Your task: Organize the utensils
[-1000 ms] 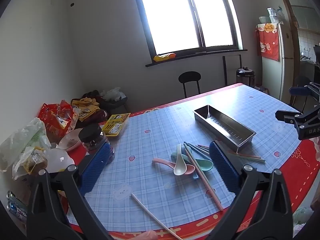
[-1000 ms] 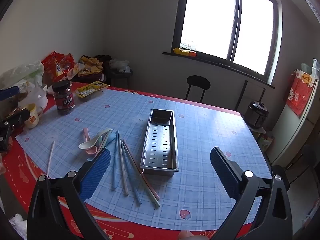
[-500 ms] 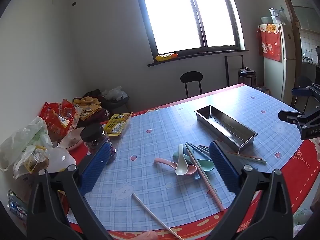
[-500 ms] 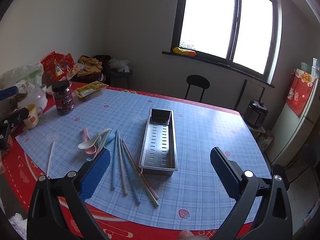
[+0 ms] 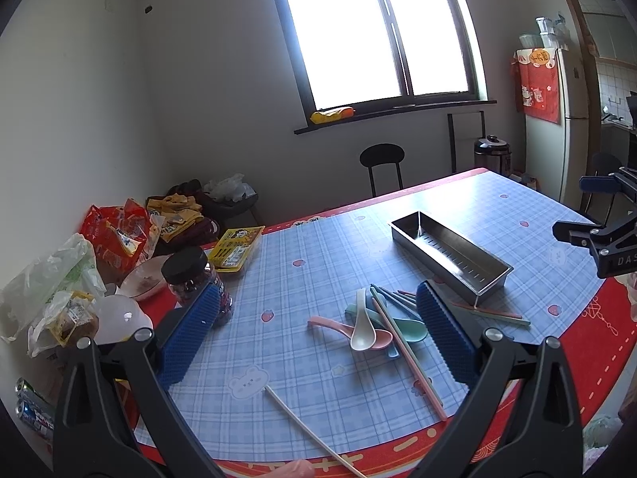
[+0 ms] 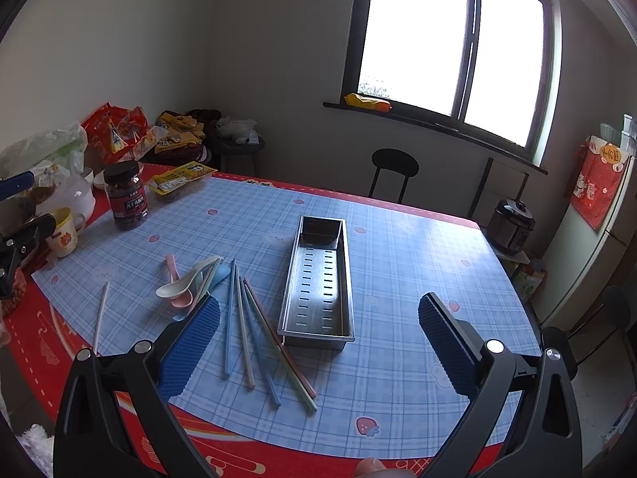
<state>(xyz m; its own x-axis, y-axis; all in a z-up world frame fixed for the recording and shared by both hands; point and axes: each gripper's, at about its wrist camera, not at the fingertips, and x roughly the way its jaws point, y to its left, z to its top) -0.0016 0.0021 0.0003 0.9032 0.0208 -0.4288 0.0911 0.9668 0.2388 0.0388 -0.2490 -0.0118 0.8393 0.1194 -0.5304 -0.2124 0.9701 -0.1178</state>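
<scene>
Claws (image 6: 318, 342) agape over bare tray (image 6: 318, 275)

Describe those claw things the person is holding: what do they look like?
Each is a black plastic frame splitting into two angled struts with silver rivets, ending in flat fingers faced with ribbed blue rubber pads. Seen from the left gripper, the right gripper carries white lettering, partly cut off. No cables or sleeves show.

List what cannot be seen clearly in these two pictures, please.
- Chopsticks: left wrist view, the left claw pad covers their middle.
- Spoons: right wrist view, right claw pad hides the lowest bowl.
- White stick: near end cut by the frame edge.
- Jar label: too small to read.
</scene>
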